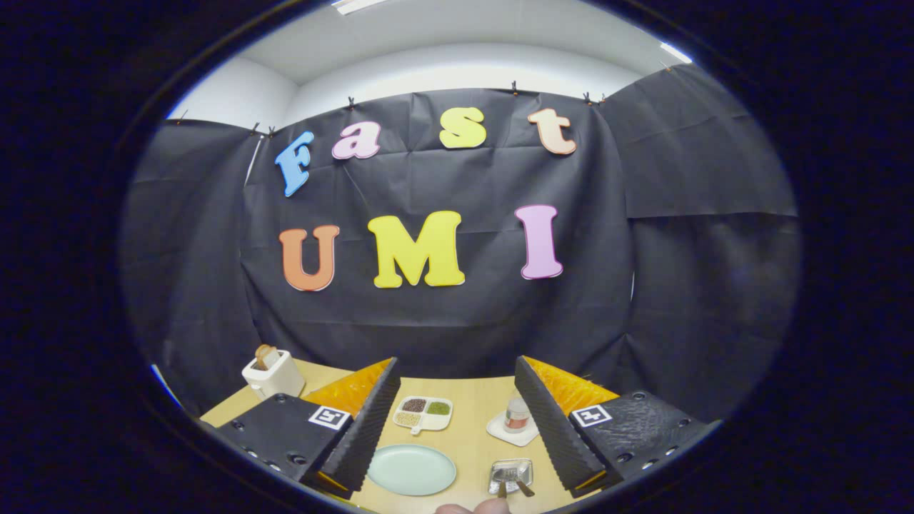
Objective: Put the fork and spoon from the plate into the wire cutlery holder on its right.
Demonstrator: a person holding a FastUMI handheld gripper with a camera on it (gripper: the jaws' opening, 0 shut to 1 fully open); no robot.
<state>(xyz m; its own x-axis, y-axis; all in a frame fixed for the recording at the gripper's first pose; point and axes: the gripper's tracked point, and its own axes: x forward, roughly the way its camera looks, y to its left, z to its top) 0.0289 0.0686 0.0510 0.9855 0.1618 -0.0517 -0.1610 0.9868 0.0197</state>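
Gripper [457, 421]: its two black ribbed fingers stood spread wide apart, with nothing between the pads; it was released and held above the table.
Fingers [368, 435]: the left one reached down toward the plate's left rim, the right one ended just beside the cutlery holder; each carried a small square black-and-white marker on its black block.
Table [471, 400]: light wooden top, seen in the gap between the fingers.
Plate [411, 469]: pale green, oval-looking, lying flat between the fingers, close to the left one; its surface was bare.
Cutlery holder [510, 475]: shiny metal holder to the right of the plate, near the right finger, apart from the plate.
Fork and spoon [514, 489]: two handles stuck out of the holder toward the camera; which was which could not be told.
Hand [475, 507]: fingertips showed at the near edge, just below the holder.
Divided dish [423, 414]: white, with three compartments of dark, green and pale contents, beyond the plate.
Small jar [517, 414]: stood on a white square coaster beyond the holder.
Toaster [273, 373]: white, with bread in its slot, far left, beyond the left finger.
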